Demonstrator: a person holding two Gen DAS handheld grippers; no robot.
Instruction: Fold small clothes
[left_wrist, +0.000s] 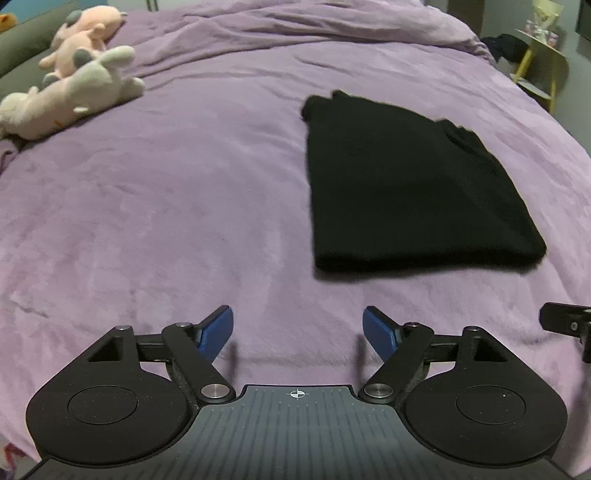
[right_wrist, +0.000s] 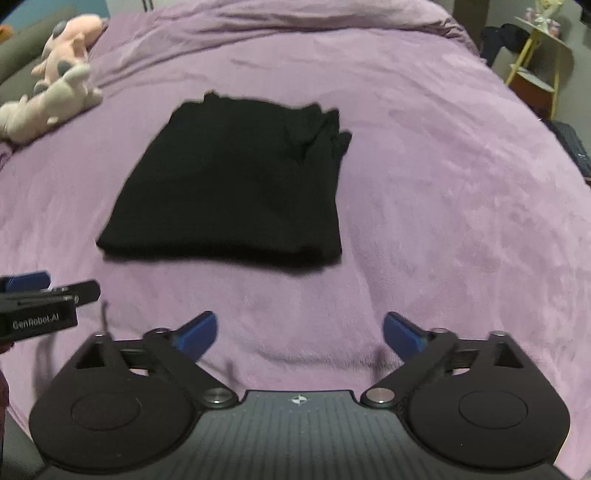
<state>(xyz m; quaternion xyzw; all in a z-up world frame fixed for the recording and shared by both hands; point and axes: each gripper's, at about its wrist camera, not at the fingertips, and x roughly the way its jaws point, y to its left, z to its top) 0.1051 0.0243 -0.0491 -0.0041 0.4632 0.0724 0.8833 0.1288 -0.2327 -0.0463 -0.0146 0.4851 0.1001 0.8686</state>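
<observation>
Surface: purple fleece blanket (left_wrist: 184, 206) covering a bed, lightly rumpled at the far end. Left gripper (left_wrist: 298, 330) low over the near blanket, blue fingers spread wide, nothing between them. Right gripper (right_wrist: 300, 332) beside it, likewise wide apart and empty. Black garment (right_wrist: 236, 188) lies flat on the blanket, folded into a rough rectangle with its layered edges bunched at the far right corner; ahead of both grippers, apart from them. Far left: plush toys (left_wrist: 74, 81), pink and white, on the blanket edge. Far right: yellow-framed shelf (right_wrist: 535, 62) off the bed; its contents too small to tell.
</observation>
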